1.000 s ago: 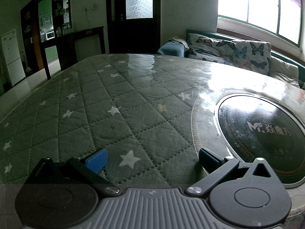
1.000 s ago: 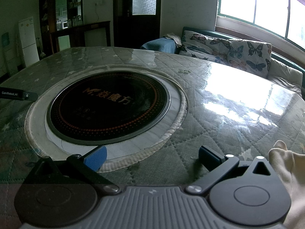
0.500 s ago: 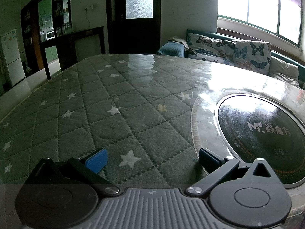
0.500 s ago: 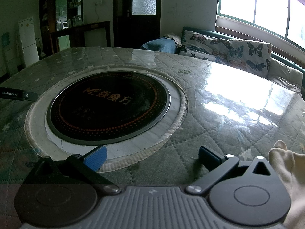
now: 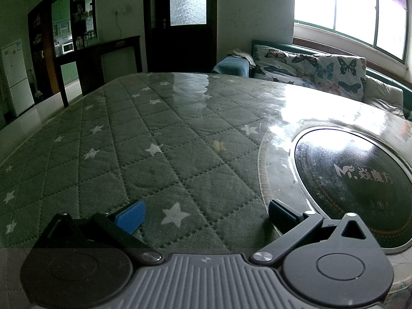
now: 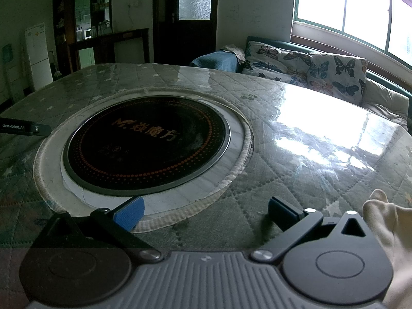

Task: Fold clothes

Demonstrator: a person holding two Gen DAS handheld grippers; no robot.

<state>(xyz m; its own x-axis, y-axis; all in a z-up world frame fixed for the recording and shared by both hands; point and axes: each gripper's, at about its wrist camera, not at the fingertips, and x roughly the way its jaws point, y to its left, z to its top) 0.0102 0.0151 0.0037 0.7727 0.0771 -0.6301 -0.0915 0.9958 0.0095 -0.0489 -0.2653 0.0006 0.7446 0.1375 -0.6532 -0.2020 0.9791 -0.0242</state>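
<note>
A cream garment (image 6: 388, 231) lies at the lower right edge of the right wrist view, just right of my right gripper (image 6: 206, 212), which stands open over the table with nothing between its blue pads. My left gripper (image 5: 206, 213) is open too, low over the green quilted star-patterned table cover (image 5: 154, 154), holding nothing. No garment shows in the left wrist view. The tip of the left gripper (image 6: 24, 128) pokes into the right wrist view at the far left.
A round black cooktop (image 6: 146, 141) with a pale ring sits in the middle of the table, under a glossy clear sheet. A butterfly-print sofa (image 5: 316, 69) runs along the window wall. A dark door (image 5: 182, 23) and shelving stand beyond the table's far edge.
</note>
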